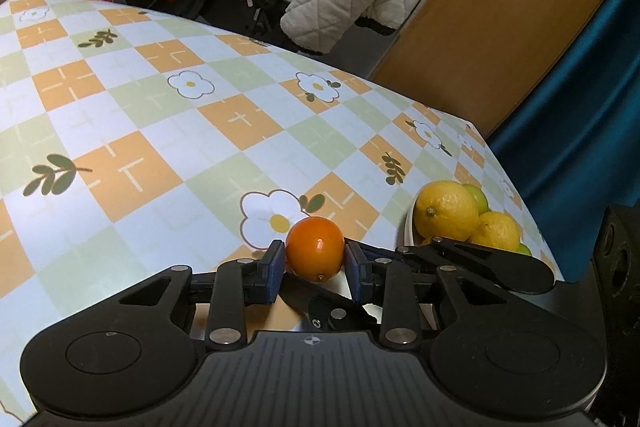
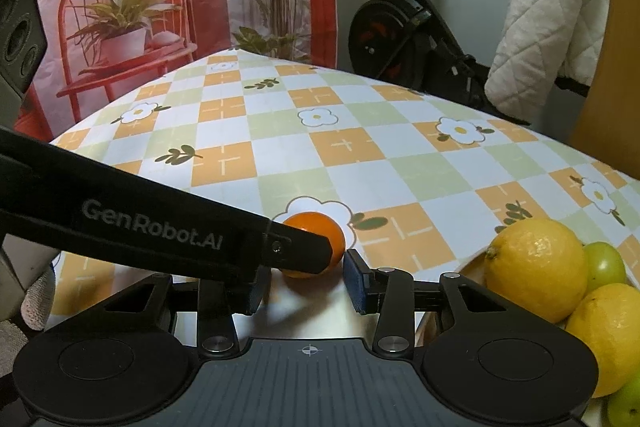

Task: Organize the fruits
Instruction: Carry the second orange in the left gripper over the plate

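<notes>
Left wrist view: left tool point(image 1: 315, 263) is pinching the orange point(image 1: 315, 247) at its widest middle; small, light, firm, smooth-skinned, likely slippery. Right tool point(image 2: 306, 283) is gaping wide, empty.

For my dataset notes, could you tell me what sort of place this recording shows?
Probably a room at home: a table under a checked floral cloth, an exercise bike with a quilted blanket draped beside it, and a bowl of lemons.
</notes>
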### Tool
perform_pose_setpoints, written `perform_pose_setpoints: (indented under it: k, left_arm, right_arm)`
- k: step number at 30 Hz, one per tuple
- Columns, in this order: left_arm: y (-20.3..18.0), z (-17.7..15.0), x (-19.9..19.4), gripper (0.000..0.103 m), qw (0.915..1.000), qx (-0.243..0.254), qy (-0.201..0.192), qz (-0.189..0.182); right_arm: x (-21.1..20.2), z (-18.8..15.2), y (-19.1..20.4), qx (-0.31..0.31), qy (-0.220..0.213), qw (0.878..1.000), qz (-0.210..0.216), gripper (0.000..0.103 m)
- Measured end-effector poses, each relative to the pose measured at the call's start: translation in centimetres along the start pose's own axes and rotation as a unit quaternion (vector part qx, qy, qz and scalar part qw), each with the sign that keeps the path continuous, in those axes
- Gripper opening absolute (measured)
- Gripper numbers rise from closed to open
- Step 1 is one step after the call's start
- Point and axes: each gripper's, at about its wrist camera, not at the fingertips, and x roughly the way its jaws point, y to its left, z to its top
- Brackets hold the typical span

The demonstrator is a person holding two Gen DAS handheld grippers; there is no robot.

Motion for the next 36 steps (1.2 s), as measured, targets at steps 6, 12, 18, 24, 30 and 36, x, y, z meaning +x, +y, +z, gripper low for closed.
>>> perform_pose_setpoints:
  k: [6, 12, 18, 24, 30, 36]
  left_arm:
    - [-0.2, 0.2, -0.4, 0.032, 0.9998, 0.017, 0.002, 0.0]
    - [-0.9, -0.2, -0.8, 0.032, 0.9993, 0.037, 0.001, 0.005]
    - [-1.8, -1.0, -1.9, 0.032, 0.9988, 0.049, 0.0, 0.006]
    - [-3.4, -1.8, -3.1, 0.032, 0.9981, 0.061, -0.002, 0.007]
    - [-5.7, -1.9, -4.0, 0.032, 0.9963, 0.086, -0.007, 0.006]
    - [-8.5, -2.0, -4.1, 0.032, 0.9934, 0.114, -0.008, 0.006]
  right_arm:
    - [0.2, 0.0, 0.1, -0.008, -0.001, 1.0, 0.0, 0.038]
    - [-0.4, -0.2, 0.2, -0.004, -0.006, 1.0, 0.0, 0.035]
    - [-1.9, -1.1, 0.5, -0.003, -0.017, 1.0, -0.001, 0.035]
    - [-4.0, -2.1, 0.6, 0.0, -0.034, 0.999, -0.003, 0.035]
    - [-6.6, -2.9, 0.0, 0.006, -0.057, 0.998, -0.01, 0.035]
    - [-9.0, -3.7, -1.2, 0.025, -0.079, 0.996, -0.019, 0.035]
